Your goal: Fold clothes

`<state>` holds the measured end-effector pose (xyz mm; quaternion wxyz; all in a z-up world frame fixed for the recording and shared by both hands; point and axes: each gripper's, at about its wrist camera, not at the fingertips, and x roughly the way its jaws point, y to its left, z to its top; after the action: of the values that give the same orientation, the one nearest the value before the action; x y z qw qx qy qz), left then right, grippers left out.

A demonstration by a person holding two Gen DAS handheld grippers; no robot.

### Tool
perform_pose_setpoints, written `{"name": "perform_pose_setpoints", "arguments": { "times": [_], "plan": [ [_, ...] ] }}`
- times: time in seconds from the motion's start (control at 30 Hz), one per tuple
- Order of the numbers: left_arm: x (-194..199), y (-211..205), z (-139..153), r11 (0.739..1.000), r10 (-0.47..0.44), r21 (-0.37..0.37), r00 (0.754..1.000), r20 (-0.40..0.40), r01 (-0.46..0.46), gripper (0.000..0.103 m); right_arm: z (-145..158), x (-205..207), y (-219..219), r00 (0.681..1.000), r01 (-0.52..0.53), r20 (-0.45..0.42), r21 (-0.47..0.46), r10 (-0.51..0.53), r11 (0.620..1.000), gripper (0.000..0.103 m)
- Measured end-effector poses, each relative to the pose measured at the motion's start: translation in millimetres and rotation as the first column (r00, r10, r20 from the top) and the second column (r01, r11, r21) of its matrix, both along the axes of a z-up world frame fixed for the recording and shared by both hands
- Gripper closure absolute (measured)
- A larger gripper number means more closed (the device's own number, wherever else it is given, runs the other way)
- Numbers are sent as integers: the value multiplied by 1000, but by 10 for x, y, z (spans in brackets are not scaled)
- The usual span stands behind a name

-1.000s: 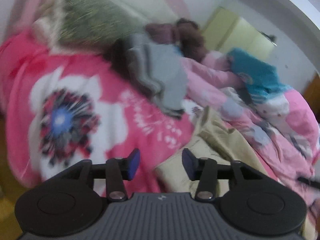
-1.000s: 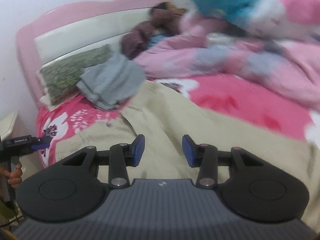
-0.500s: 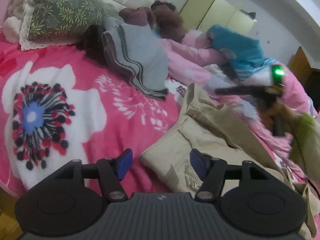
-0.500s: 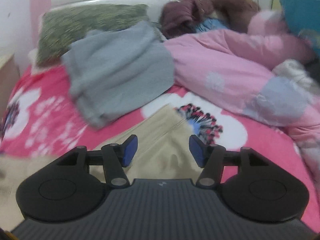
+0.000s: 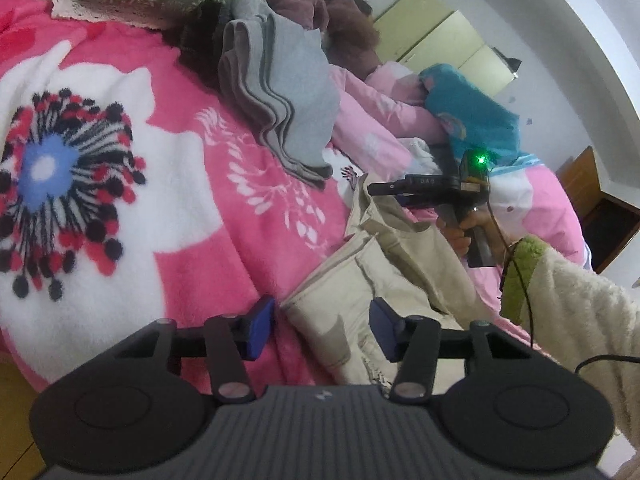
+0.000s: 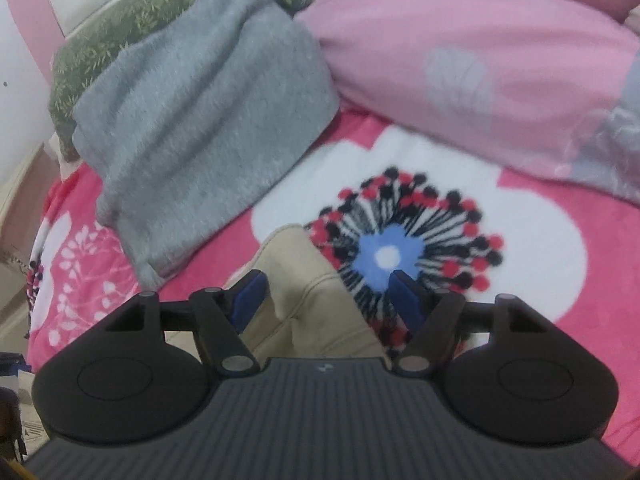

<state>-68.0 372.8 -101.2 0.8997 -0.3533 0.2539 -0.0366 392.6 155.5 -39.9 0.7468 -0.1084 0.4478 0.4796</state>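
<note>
A: What changed?
B: Both grippers dropped lower. Left gripper (image 5: pixel 322 322) and right gripper (image 6: pixel 324 292) now straddle the beige trousers' (image 5: pixel 360 280) corners, jaws spread, at six o'clock.
A: Meaning?
B: Probably ready to pinch and fold.

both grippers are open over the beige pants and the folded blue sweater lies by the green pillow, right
Not quite: the folded sweater is grey, not blue, as the right wrist view shows. The rest holds: the left gripper and right gripper are open over the beige pants, and the sweater lies by the green pillow.
</note>
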Motion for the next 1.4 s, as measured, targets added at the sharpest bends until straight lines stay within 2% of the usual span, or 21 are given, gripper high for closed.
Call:
{"name": "perform_pose_setpoints", "arguments": {
  "times": [0.03, 0.07, 0.1, 0.13, 0.2, 0.3, 0.4, 0.57, 0.73, 0.93, 1.07, 1.13, 1.17, 1.2, 1.23, 1.27, 1.3, 1.33, 1.4],
  "plan": [
    [0, -10, 1, 1000, 5, 7, 1000, -4, -5, 57, -26, -27, 24, 1000, -9, -2, -8, 9, 1000, 48],
    [-2, -25, 4, 1000, 16, 22, 1000, -10, -16, 67, -53, -82, 57, 1000, -23, 8, -26, 23, 999, 61],
    [-1, -42, 6, 999, 29, 41, 999, -20, -28, 77, -68, -138, 85, 999, -35, 31, -47, 36, 998, 69],
    [-4, -57, 8, 998, 40, 52, 999, -23, -39, 78, -64, -216, 106, 997, -38, 69, -61, 42, 997, 71],
    [-17, -86, 16, 996, 61, 64, 998, -18, -60, 86, -24, -385, 127, 988, -33, 151, -77, 44, 997, 85],
    [-42, -140, 40, 994, 84, 70, 996, 2, -84, 93, 87, -645, 110, 961, -11, 276, -74, 31, 997, 93],
    [-67, -179, 92, 990, 115, 76, 993, 25, -116, 94, 303, -769, -19, 941, 32, 337, 15, -35, 999, 95],
    [-68, -164, 184, 987, 136, 76, 989, 52, -140, 95, 676, -768, -233, 907, 94, 398, 133, -140, 987, 96],
    [-42, -149, 216, 979, 161, 113, 984, 82, -169, 96, 708, -668, -197, 902, 93, 398, 195, -166, 976, 96],
    [33, -89, 154, 966, 196, 160, 979, 60, -203, 96, 394, -453, 1, 921, 86, 353, 229, -165, 970, 96],
    [58, -42, 37, 969, 196, 150, 980, 26, -198, 96, 46, -365, 161, 934, 94, 328, 159, -142, 983, 95],
    [62, -7, 18, 973, 188, 133, 982, 22, -190, 95, -119, -341, 247, 939, 105, 318, 102, -132, 989, 91],
    [61, 8, 16, 974, 183, 129, 983, 21, -184, 92, -145, -353, 267, 938, 110, 320, 92, -134, 990, 87],
    [55, 18, 19, 975, 180, 130, 984, 19, -181, 85, -94, -369, 243, 937, 125, 315, 97, -150, 987, 83],
    [39, 23, 32, 974, 182, 132, 983, 16, -182, 84, -25, -383, 208, 936, 144, 308, 103, -169, 984, 78],
    [19, 28, 48, 974, 185, 134, 983, 11, -185, 78, 43, -398, 174, 935, 162, 300, 110, -188, 981, 71],
    [0, 32, 64, 973, 189, 136, 982, 7, -188, 71, 112, -412, 139, 934, 180, 293, 116, -207, 977, 69],
    [-27, 31, 91, 971, 193, 143, 981, 7, -192, 69, 231, -452, 28, 928, 202, 290, 134, -234, 970, 68],
    [-88, 13, 164, 965, 202, 166, 979, 16, -202, 54, 497, -547, -237, 913, 249, 285, 176, -291, 952, 58]
  ]
}}
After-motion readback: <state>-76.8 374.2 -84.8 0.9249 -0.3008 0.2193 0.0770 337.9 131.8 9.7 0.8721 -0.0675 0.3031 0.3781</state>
